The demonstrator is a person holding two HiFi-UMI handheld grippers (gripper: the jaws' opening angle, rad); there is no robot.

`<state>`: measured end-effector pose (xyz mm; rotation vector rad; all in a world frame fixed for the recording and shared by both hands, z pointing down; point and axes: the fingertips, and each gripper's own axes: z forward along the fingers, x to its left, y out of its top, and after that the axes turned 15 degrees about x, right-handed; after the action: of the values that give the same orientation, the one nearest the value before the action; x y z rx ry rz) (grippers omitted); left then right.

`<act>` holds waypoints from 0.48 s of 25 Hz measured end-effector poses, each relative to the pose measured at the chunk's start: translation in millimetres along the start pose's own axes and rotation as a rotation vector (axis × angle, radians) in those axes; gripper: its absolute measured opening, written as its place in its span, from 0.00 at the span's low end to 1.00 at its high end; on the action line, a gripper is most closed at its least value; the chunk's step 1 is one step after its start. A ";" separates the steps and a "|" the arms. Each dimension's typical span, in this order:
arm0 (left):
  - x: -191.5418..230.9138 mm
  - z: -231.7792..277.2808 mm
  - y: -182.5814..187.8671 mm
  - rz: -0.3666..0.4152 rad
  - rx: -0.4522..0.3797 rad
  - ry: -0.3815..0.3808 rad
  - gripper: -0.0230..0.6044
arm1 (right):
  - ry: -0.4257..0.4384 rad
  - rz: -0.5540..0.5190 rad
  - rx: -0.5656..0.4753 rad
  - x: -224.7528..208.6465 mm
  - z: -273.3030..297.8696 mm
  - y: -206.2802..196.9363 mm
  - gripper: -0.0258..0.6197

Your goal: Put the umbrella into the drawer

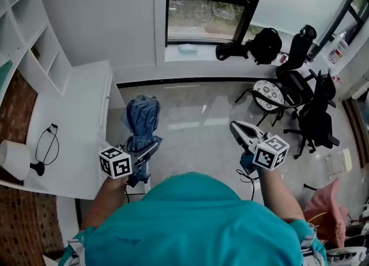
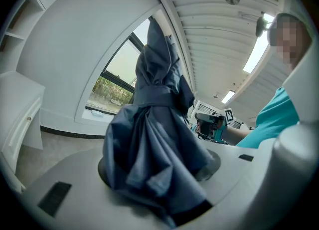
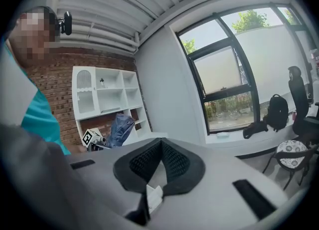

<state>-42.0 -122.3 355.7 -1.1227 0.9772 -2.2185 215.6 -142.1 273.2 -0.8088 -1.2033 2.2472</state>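
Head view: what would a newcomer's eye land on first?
The folded blue umbrella, clamped in the left gripper and sticking out over the pale floor beside the white cabinet. Next come the right gripper, empty with its fingers together, and the cluster of black office chairs at the right below the window.

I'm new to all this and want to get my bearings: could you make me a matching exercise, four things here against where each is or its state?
Things:
1 umbrella
2 backpack
3 black cable
4 right gripper

Places or states:
A on the window ledge
B empty, jaws together
C on the white desk
D held in the left gripper

Pairs: 1-D, 2-A, 3-C, 4-B
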 end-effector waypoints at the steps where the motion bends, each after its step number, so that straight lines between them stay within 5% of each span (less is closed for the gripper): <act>1: 8.7 0.4 4.1 -0.001 0.003 0.001 0.39 | 0.000 0.001 0.007 -2.9 8.9 4.5 0.07; 12: 60.9 23.1 26.1 -0.068 -0.011 0.112 0.39 | 0.100 -0.024 0.044 -63.8 70.3 38.7 0.07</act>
<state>-54.6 -188.5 375.4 -1.0613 1.0120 -2.3551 208.8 -243.1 289.2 -0.8741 -1.1076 2.1792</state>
